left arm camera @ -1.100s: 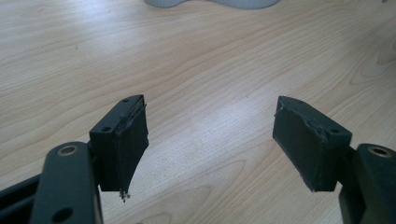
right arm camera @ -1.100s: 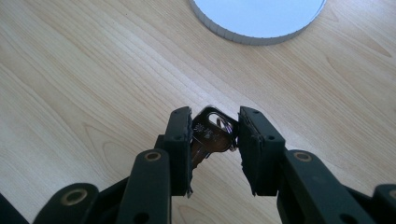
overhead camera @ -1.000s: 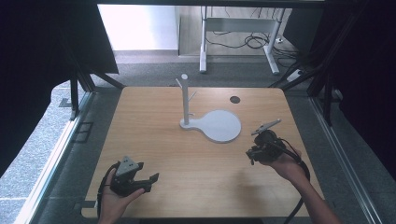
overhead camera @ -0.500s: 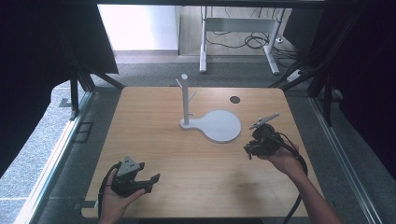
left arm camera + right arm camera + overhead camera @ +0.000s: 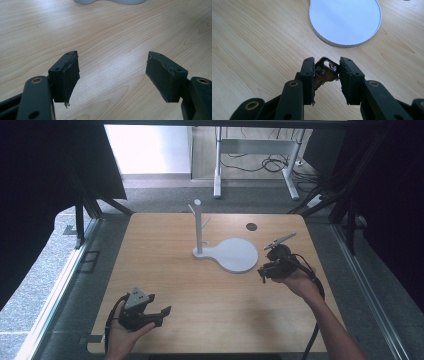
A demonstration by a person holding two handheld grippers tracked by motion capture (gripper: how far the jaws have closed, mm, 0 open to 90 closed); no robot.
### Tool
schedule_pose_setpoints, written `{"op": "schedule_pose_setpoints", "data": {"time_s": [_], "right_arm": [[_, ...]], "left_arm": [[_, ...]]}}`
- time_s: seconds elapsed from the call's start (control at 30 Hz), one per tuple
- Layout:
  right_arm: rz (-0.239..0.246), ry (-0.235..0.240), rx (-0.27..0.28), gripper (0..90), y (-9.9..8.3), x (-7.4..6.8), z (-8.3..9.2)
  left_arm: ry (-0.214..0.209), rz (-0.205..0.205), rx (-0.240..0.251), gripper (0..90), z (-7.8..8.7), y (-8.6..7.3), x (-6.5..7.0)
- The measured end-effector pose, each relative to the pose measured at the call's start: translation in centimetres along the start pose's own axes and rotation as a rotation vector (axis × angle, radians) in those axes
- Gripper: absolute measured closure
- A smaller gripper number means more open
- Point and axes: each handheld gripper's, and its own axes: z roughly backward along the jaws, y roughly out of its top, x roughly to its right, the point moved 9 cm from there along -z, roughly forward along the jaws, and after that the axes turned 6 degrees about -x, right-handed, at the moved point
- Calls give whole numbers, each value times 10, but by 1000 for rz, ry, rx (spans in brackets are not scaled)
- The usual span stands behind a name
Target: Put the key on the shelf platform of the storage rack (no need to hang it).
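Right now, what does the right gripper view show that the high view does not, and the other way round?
The right gripper view alone makes plain a silver metal key clamped between the right gripper's black jaws. The high view alone takes in the white stand's upright pegged post, the left gripper with its jaws apart near the table's front edge, the small dark hole in the tabletop, and both forearms. Both views share the stand's white round base disc and the light wooden table.
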Motion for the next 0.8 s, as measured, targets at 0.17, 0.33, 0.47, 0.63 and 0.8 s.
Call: {"op": "schedule_pose_setpoints", "data": {"time_s": [0.17,0.33,0.47,0.63,0.8], "right_arm": [[-2,2,4,661,7,3,1],[-2,7,1,661,17,5,1],[-3,4,-8,660,25,8,-1],[-2,6,-18,661,32,9,-4],[-8,14,-20,661,39,10,-7]], "left_arm": [[-2,-3,1,272,0,1,1],[2,-5,-1,272,-1,0,1],[4,-2,4,272,1,1,0],[7,4,12,272,3,1,-2],[8,8,13,272,5,1,-3]]}}
